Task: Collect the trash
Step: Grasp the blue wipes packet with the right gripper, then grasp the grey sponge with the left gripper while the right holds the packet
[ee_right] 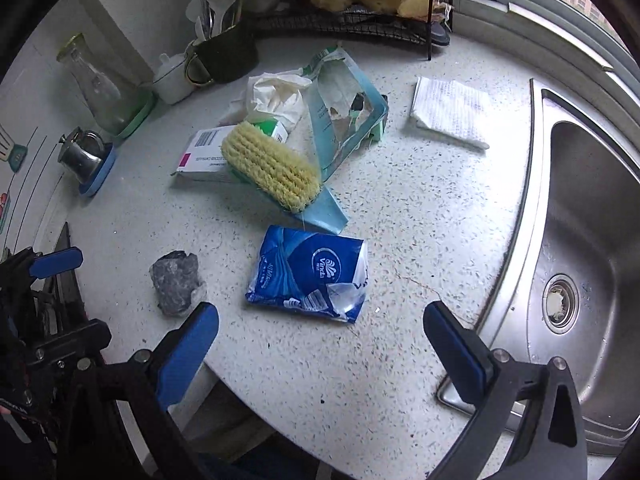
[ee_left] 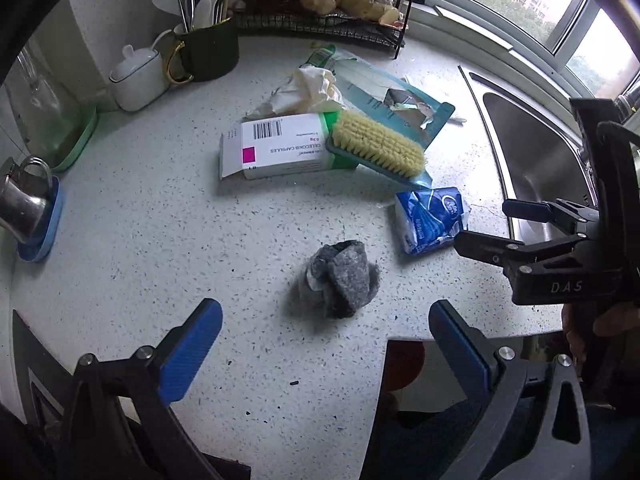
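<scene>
White speckled countertop w/ a steel sink set in at the right, window behind.

Nearest, the left gripper is held low over the counter's front edge, tilted fwd and down, jaws spread wide, nothing between the blue pads. Just ahead of it, roughly centred btwn the fingers, a grey crumpled wad is seen lying on the counter, untouched.

The right gripper is held likewise over the front edge nr the sink corner, angled down, jaws wide apart and empty. In the left view it is seen from the side, reaching in from the right, gripped from below by a hand. Just ahead of it lies a blue tissue pack, crumpled, flat on the counter; the grey wad is to its left.

Further back, a yellow-bristled scrub brush is propped on a white medicine box and a torn teal envelope. Crumpled white paper sits behind those; a folded white cloth lies apart, toward the sink.

Farthest: dark utensil mug, white lidded pot, wire rack.
</scene>
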A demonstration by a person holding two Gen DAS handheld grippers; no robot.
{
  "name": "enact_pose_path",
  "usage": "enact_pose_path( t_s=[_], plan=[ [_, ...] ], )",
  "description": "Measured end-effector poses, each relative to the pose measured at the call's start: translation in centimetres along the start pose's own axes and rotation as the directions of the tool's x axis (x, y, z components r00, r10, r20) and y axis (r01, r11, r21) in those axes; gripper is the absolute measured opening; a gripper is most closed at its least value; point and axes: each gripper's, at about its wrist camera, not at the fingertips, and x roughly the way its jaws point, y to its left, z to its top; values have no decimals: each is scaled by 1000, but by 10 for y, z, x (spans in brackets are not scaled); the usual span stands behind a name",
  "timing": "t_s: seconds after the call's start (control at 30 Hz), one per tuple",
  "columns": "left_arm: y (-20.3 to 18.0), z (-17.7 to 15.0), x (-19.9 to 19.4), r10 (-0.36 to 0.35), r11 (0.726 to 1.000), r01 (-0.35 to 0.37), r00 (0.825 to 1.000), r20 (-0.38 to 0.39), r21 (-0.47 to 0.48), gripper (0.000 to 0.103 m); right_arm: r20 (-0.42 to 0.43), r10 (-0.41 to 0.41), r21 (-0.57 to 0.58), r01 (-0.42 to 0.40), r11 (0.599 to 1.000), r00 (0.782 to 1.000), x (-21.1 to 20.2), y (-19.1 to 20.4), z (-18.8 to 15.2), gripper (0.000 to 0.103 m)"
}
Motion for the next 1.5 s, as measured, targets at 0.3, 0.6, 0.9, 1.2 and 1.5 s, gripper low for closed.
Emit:
enact_pose_path(
  t_s=[0.3, 0.6, 0.9, 1.2, 1.5],
  plan=[
    [9, -1, 24, -18, 1000, 19, 998, -64, 14, 102, -57, -45, 8, 46, 999, 997, 28, -1, 15, 101],
    [12, 4, 28, -34, 999, 35, 997, -66, 10, 102, -34, -84, -92, 81, 992, 996, 19, 17, 9, 45],
    [0, 9, 50, -59, 997, 63, 994, -91, 47, 102, -2, -44, 20, 44, 999, 999, -11, -16, -13, 18],
    [-16, 20, 77, -61, 993, 72, 992, -106, 99, 78, 35, -82, 70, 80, 994, 996, -34, -37, -23, 16],
    [-42, 27, 89, -49, 984, 70, 991, -128, 165, 44, 66, -93, 114, 85, 990, 993, -43, -37, -24, 16]
  ],
)
